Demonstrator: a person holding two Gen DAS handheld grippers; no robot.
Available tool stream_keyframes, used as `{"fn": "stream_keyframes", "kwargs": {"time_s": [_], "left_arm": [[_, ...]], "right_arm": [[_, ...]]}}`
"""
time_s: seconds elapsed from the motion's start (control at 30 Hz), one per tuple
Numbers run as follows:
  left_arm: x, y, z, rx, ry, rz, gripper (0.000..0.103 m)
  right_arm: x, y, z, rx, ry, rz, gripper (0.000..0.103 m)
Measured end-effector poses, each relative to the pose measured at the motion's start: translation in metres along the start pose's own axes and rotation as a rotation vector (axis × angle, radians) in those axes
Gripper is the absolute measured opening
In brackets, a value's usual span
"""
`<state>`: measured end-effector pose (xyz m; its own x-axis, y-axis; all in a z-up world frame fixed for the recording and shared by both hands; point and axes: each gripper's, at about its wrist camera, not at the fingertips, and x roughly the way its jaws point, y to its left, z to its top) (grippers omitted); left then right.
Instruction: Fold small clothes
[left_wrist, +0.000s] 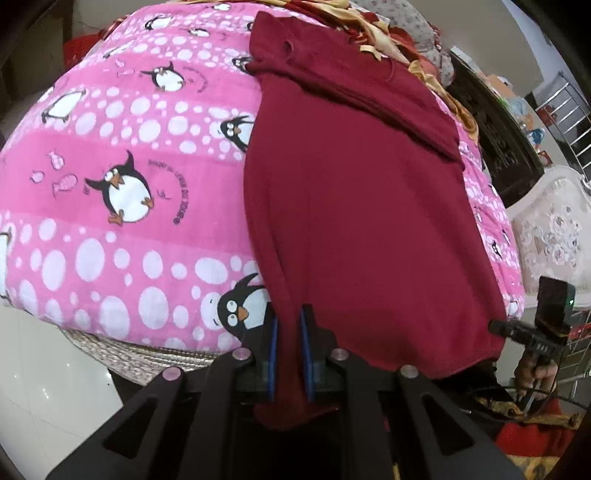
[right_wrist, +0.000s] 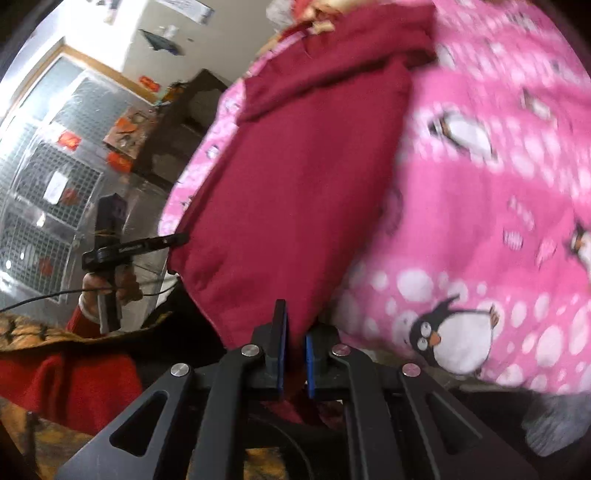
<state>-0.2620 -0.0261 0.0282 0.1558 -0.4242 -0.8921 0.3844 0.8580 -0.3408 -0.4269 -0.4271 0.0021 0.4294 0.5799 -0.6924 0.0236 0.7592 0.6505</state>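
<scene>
A dark red garment (left_wrist: 362, 221) lies lengthwise on a pink penguin-print blanket (left_wrist: 129, 166), its sleeve folded across the far part. My left gripper (left_wrist: 290, 321) is shut on the garment's near left hem corner. My right gripper (right_wrist: 295, 332) is shut on the other near hem corner of the garment (right_wrist: 303, 177). The right gripper also shows in the left wrist view (left_wrist: 496, 326) at the garment's right hem corner. The left gripper shows in the right wrist view (right_wrist: 177, 240) at the left hem corner.
The blanket (right_wrist: 498, 184) covers a raised bed whose near edge is just ahead of both grippers. A pile of patterned cloth (left_wrist: 369, 29) lies beyond the garment. A white floral headboard (left_wrist: 550, 236) and dark furniture (left_wrist: 498, 140) stand at right. A wire cage (right_wrist: 48, 177) is at left.
</scene>
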Motion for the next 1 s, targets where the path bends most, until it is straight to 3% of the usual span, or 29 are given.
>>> {"fn": "stream_keyframes", "kwargs": {"time_s": [0.1, 0.13, 0.23, 0.3, 0.33, 0.37, 0.4, 0.43, 0.53, 0.73, 0.83, 1.0], "left_arm": [[0.003, -0.008, -0.001, 0.054, -0.003, 0.038, 0.016], [0.005, -0.009, 0.000, 0.060, 0.000, 0.046, 0.024], [0.014, -0.012, 0.003, 0.021, 0.008, 0.000, 0.044], [0.014, -0.012, 0.003, 0.005, 0.003, -0.015, 0.048], [0.015, -0.014, 0.002, 0.015, 0.002, -0.007, 0.047], [0.015, -0.017, 0.002, 0.033, 0.005, 0.006, 0.040], [0.015, -0.019, 0.003, 0.055, 0.008, 0.030, 0.016], [0.014, -0.021, 0.005, 0.068, 0.012, 0.036, 0.014], [0.005, -0.019, 0.018, 0.034, 0.014, -0.046, 0.013], [-0.027, -0.017, 0.063, -0.008, -0.119, -0.128, 0.013], [-0.034, -0.015, 0.093, -0.049, -0.189, -0.156, 0.013], [-0.034, -0.026, 0.143, -0.030, -0.273, -0.137, 0.013]], "right_arm": [[0.000, -0.004, 0.001, 0.038, 0.000, 0.039, 0.040], [0.000, -0.002, 0.002, 0.022, 0.004, 0.031, 0.040], [0.004, 0.002, 0.004, 0.008, 0.020, 0.036, 0.045], [0.005, 0.003, 0.003, 0.013, 0.026, 0.041, 0.045], [0.005, 0.006, 0.003, 0.006, 0.027, 0.039, 0.045], [0.004, 0.007, 0.003, -0.005, 0.026, 0.036, 0.045], [0.000, 0.011, 0.005, -0.018, 0.002, 0.048, 0.042], [-0.005, 0.014, 0.009, -0.024, -0.030, 0.073, 0.038], [-0.019, 0.027, 0.027, -0.044, -0.113, 0.128, 0.037], [-0.034, 0.040, 0.078, -0.105, -0.215, 0.104, 0.037], [-0.037, 0.038, 0.105, -0.102, -0.267, 0.081, 0.037], [-0.041, 0.031, 0.152, -0.079, -0.371, 0.067, 0.037]]}}
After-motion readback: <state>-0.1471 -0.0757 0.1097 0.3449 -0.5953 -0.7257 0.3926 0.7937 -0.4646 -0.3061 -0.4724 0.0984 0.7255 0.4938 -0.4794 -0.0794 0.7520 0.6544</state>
